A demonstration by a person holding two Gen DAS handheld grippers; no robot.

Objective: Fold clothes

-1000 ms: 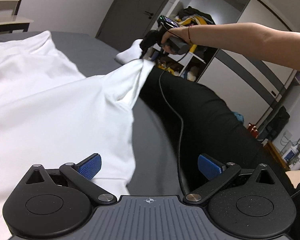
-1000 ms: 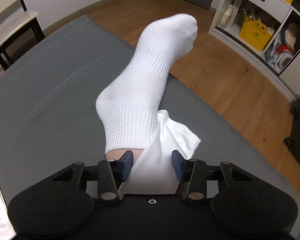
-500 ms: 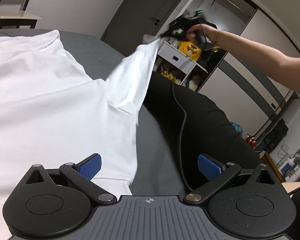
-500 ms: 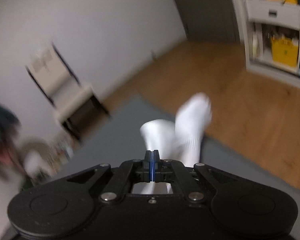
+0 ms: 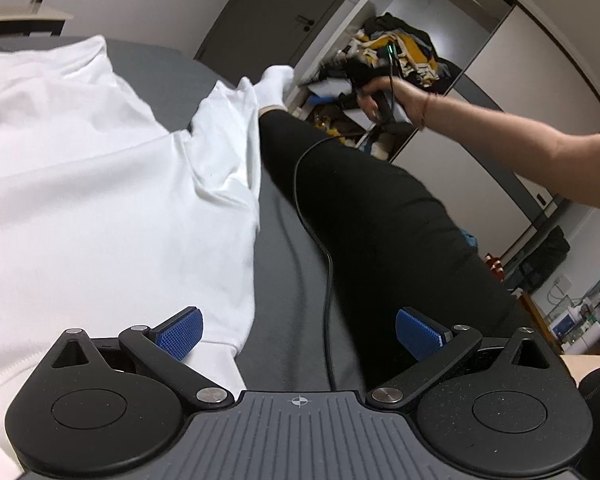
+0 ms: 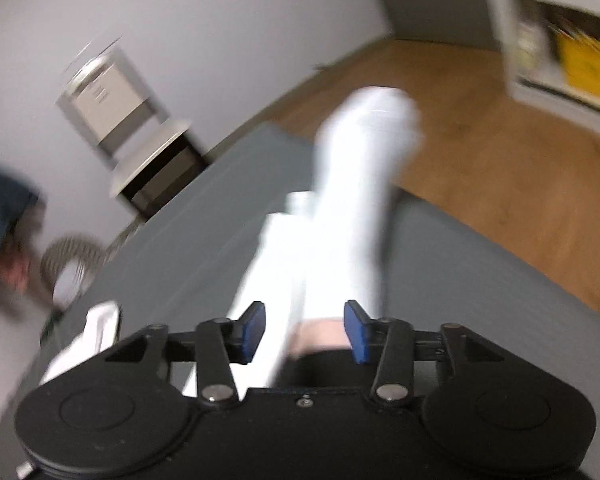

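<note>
A white shirt point(image 5: 80, 200) lies spread on the grey bed point(image 5: 292, 264). Its sleeve point(image 5: 228, 136) rests slack against a person's black-clad leg point(image 5: 380, 216), which ends in a white sock point(image 5: 274, 80). My left gripper point(image 5: 298, 332) is open low over the shirt's near hem corner, with its left pad point(image 5: 180, 332) above the cloth. My right gripper point(image 6: 305, 330) is open, blurred by motion, above the sleeve point(image 6: 276, 264) and sock point(image 6: 360, 168), holding nothing. A hand point(image 5: 380, 100) carries it beyond the knee.
A black cable point(image 5: 324, 248) runs across the leg. An open closet point(image 5: 396, 56) stuffed with clothes stands past the bed. A chair point(image 6: 140, 160) stands by the wall, with a white shelf unit point(image 6: 560, 40) on the wood floor point(image 6: 500, 152).
The right gripper closed on the sleeve and lifted it high, then opened; the sleeve has dropped beside the leg. The left gripper stayed open in place.
</note>
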